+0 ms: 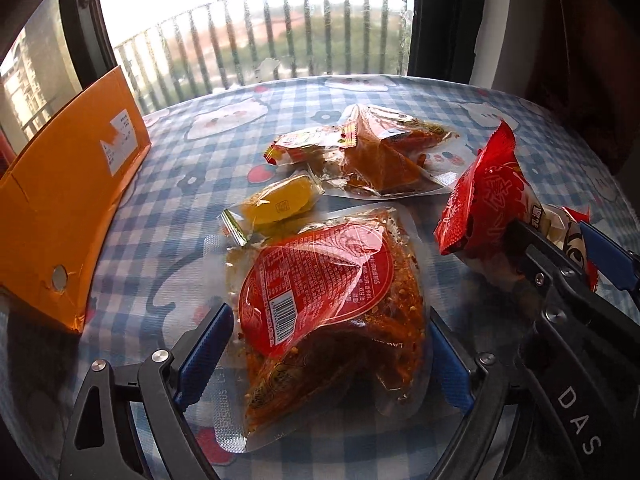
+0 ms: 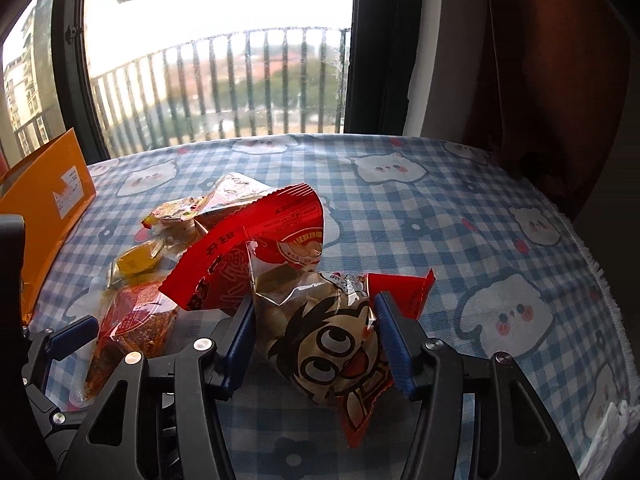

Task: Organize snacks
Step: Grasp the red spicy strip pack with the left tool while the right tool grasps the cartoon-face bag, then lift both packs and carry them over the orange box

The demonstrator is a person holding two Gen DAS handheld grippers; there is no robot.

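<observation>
Cartoon-face snack bag (image 2: pixel 336 344) pinched between right gripper (image 2: pixel 316 334) pads, seemingly lifted.

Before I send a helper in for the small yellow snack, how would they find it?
Start at the orange box on the checked tablecloth. Beside it lies a pile of red, oily snack packets. The small yellow snack sits at the pile's box-side edge, the only yellow piece, in clear wrap.

The tablecloth (image 2: pixel 420 216) is matt woven cloth, fringed at its right edge. The snack packets (image 1: pixel 332 280) are glossy, crinkled plastic film. The orange box (image 1: pixel 68 200) at left looks like smooth cardboard with a paper label.
</observation>
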